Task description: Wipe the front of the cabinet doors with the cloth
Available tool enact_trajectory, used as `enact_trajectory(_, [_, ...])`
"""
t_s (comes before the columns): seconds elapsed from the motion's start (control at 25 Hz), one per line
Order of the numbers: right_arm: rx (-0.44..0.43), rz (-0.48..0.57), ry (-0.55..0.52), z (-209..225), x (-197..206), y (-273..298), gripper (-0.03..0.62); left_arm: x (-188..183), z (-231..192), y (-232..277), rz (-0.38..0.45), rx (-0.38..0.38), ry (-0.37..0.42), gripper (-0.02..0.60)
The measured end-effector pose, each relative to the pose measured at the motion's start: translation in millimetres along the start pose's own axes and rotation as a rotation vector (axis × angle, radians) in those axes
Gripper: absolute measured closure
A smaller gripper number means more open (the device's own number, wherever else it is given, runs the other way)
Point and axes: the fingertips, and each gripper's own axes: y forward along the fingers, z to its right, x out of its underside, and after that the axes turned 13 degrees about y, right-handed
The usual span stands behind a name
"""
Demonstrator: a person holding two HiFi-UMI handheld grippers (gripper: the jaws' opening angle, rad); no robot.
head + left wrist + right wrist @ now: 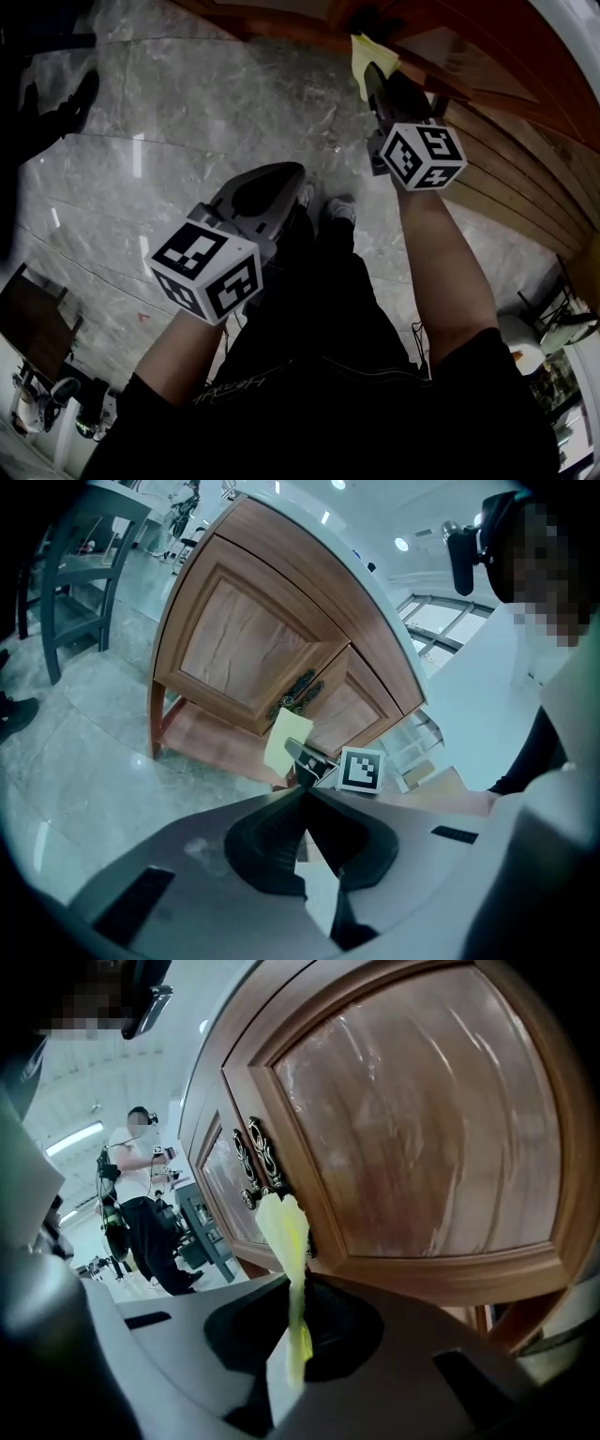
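While my right gripper pinches the cloth at the cabinet, my left gripper hangs back.

From the head view, the yellow cloth stands up out of my right jaws toward the wooden cabinet ahead, while the left gripper, lower and nearer my legs, is over the grey floor, well apart from the wood. Through the left gripper view, my jaws meet at the tips with nothing between them, and the cloth shows beyond, low against the doors. Through the right gripper view, my jaws are clamped on the cloth, its long axis running up from them. Its free top lies just beside the dark handles, at the frame of the nearer panel; whether it presses the wood I cannot tell. I judge the wipe falls to the right arm, pushing forward and across.
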Motion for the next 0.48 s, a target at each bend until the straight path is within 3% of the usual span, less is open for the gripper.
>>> enact_trajectory(0.48, [0.056,0.055,0.069,24.5,-11.4,-11.7,0.553,0.8,17.0,16.0,-0.032,0.041,0.029,0.575])
